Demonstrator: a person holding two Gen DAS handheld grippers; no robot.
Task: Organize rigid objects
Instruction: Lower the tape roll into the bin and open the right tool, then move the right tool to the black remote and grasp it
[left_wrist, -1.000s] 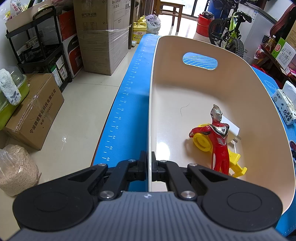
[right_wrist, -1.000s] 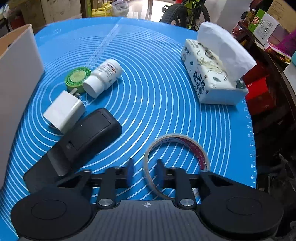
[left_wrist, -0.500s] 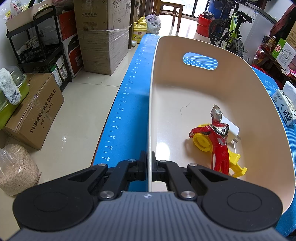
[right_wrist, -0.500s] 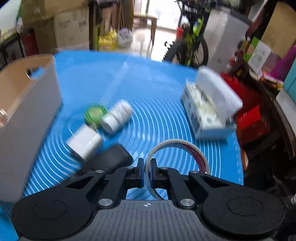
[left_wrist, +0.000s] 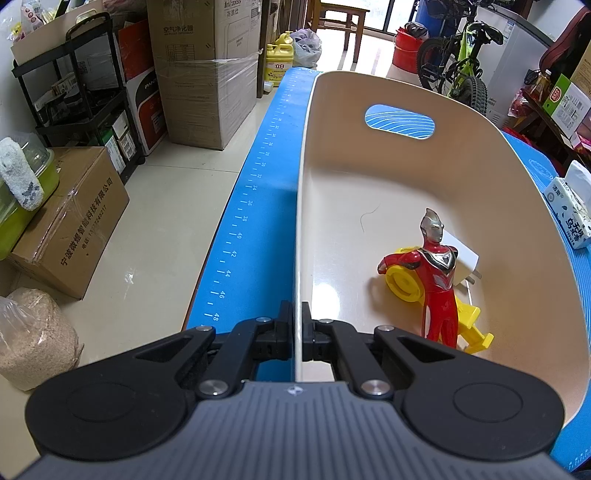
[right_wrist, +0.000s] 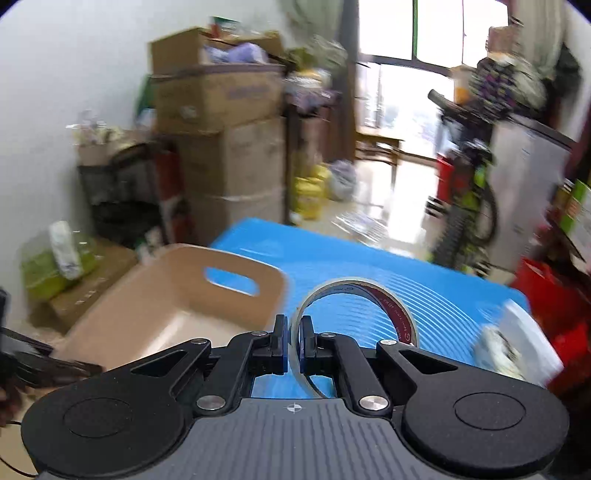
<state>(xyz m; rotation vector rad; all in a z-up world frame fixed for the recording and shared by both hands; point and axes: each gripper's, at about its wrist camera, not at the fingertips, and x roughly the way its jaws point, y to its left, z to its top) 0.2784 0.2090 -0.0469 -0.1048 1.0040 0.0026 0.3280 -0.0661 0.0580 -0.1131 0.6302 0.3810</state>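
My left gripper (left_wrist: 295, 317) is shut on the near left wall of the beige bin (left_wrist: 517, 192). Inside the bin stand a red and silver action figure (left_wrist: 437, 273), a yellow toy (left_wrist: 402, 282) and a white adapter (left_wrist: 463, 258). My right gripper (right_wrist: 293, 330) is shut on the rim of a clear tape roll (right_wrist: 384, 302) and holds it in the air above the blue mat (right_wrist: 369, 266), to the right of the bin (right_wrist: 162, 310). The right wrist view is blurred.
A tissue pack (left_wrist: 570, 210) lies on the mat right of the bin; it also shows in the right wrist view (right_wrist: 517, 343). Cardboard boxes (left_wrist: 207, 70), a black shelf (left_wrist: 74, 110) and a bicycle (left_wrist: 458, 70) stand beyond the table.
My right gripper shut on the tape roll, lifted it off the mat and swung up and left toward the bin. The left gripper has not moved.
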